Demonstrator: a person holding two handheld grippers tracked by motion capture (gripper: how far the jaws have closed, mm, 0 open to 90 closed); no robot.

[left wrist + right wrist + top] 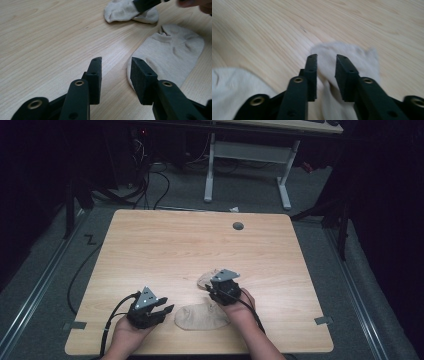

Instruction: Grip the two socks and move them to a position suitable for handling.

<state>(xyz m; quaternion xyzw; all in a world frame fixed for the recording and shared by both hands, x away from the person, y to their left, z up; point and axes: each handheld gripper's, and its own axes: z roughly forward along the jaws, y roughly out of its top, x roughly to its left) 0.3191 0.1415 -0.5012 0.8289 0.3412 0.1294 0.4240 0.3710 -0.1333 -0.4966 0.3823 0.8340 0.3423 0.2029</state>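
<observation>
High view: a light wooden table (150,245) bears two beige ankle socks near its front edge, with a person's hands coming in from the bottom.
Near sock (200,317): lies flat, between the two hands; in the left gripper view (172,53) it spreads out just beyond the right-hand jaw tip.
Far sock (204,280): crumpled, just past the near one, partly hidden under the right gripper; also seen in the left gripper view (125,11) and in the right gripper view (347,53).
Left gripper (162,309): held low at the table's front left, jaws spread apart with nothing between them, tips pointing toward the near sock's edge; left gripper view (116,65) shows bare wood in the gap.
Right gripper (214,292): over the far sock; in the right gripper view (326,62) the jaws stand apart, astride a raised fold of that sock. Whether the pads touch the cloth I cannot tell; the picture is blurred.
Table hole (238,226): a round grey cable port near the far edge.
</observation>
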